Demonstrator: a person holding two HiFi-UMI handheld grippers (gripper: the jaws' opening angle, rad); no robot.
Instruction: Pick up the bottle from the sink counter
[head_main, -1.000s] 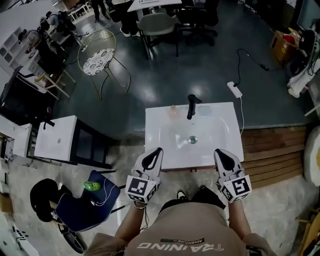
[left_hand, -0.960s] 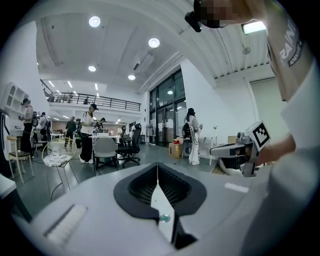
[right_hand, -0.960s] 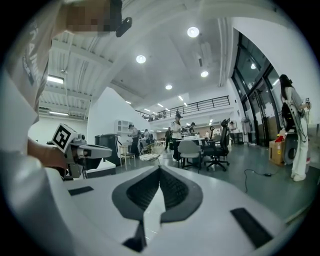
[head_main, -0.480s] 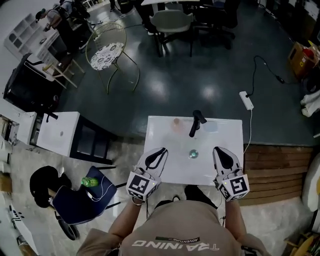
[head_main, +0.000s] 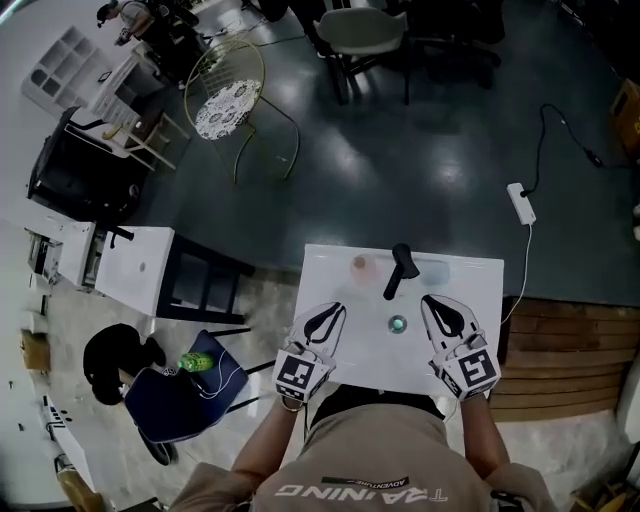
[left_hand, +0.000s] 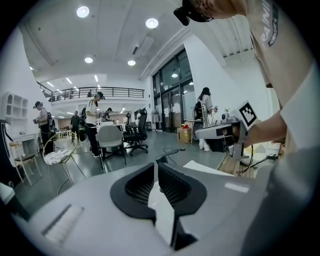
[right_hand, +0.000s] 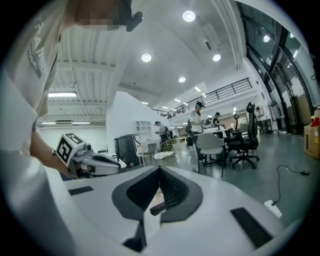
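A small pale pink bottle (head_main: 360, 265) stands at the back left of the white sink counter (head_main: 485, 340), just left of the black faucet (head_main: 400, 268). The drain (head_main: 398, 324) lies mid-basin. My left gripper (head_main: 334, 311) hangs over the basin's front left, its jaws together and empty, well short of the bottle. My right gripper (head_main: 431, 303) hovers over the front right, jaws also together with nothing held. In the left gripper view the pads of the left gripper (left_hand: 156, 166) meet. The right gripper view shows the right gripper (right_hand: 160, 171) with its pads meeting too.
A faint bluish item (head_main: 437, 270) sits right of the faucet. A low white table (head_main: 135, 272) and a blue chair with a green bottle (head_main: 195, 362) stand to the left. A wire chair (head_main: 225, 100) and a power strip (head_main: 520, 203) are beyond the sink; a wooden platform (head_main: 560, 345) lies right.
The person has come closer to the sink. Both grippers moved forward from the counter's front edge to over the basin, jaws unchanged.
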